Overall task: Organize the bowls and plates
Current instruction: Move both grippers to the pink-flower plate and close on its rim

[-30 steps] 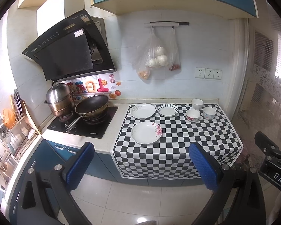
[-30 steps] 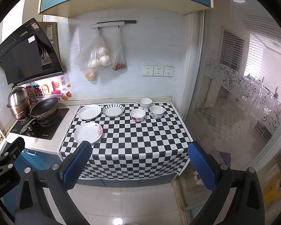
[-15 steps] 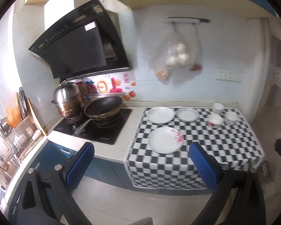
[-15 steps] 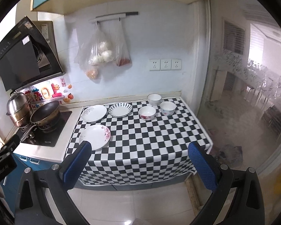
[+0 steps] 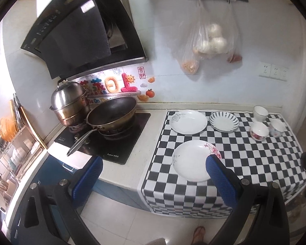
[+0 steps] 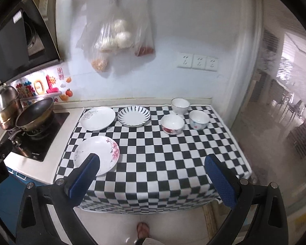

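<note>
Nothing stacked yet: three plates (image 6: 98, 118) and three bowls (image 6: 172, 124) lie separate on checkered cloth (image 6: 163, 153); both tongs spread wide, apparently empty, nothing gripped

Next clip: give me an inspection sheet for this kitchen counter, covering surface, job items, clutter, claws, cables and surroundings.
Surface: black-and-white checkered cloth over the counter, hanging over its front edge.
Job's things: three plates at the left: pink-blossom white plate nearest, grey-flower white plate and striped-rim plate behind. Three bowls at the right: red-flower bowl, blue-patterned bowl, plain white bowl. None stacked.
Clutter: nothing seen on the cloth besides the dishes.
Claws: left claw and right claw both open, empty, short of the counter.
Cables: nothing seen.
Surroundings: dark wok and steel steamer pot on the stove; clear food bags hanging on the wall; triple wall socket.
</note>
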`<state>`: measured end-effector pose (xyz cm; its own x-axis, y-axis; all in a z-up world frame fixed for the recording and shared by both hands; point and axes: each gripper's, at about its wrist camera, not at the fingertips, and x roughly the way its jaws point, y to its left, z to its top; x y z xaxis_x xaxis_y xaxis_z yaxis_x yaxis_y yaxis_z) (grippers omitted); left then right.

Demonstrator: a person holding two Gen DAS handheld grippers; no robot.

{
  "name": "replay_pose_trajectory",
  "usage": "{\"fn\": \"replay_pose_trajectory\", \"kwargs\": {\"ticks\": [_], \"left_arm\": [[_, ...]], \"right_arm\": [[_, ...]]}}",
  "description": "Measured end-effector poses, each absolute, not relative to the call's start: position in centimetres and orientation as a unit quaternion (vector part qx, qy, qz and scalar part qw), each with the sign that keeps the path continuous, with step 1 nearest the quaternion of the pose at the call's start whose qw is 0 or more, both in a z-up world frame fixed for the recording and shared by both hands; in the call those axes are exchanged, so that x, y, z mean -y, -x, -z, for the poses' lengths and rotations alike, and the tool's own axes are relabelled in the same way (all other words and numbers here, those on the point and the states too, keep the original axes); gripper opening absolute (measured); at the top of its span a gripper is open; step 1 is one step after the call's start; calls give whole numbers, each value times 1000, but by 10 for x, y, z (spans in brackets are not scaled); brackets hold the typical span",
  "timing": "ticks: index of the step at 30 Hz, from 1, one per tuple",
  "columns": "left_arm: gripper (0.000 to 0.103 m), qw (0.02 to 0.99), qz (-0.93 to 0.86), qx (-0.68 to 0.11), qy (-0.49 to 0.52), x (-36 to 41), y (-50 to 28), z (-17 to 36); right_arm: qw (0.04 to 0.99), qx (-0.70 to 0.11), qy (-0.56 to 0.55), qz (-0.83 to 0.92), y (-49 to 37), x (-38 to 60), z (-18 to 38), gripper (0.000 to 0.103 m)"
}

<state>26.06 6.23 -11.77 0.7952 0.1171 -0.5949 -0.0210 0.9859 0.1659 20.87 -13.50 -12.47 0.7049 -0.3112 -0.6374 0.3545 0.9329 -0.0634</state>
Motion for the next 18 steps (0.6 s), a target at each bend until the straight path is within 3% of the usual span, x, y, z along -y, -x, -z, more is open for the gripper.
{"fn": "replay_pose_trajectory", "kwargs": {"ticks": [12, 18], "left_arm": [[103, 919, -62, -380, -91, -24, -411, 169], [102, 886, -40, -456, -73, -26, -479, 222]], "right_arm": [[888, -444, -46, 107, -406, 175, 223, 103], [859, -505, -44, 68, -483, 183, 284, 103]]}}
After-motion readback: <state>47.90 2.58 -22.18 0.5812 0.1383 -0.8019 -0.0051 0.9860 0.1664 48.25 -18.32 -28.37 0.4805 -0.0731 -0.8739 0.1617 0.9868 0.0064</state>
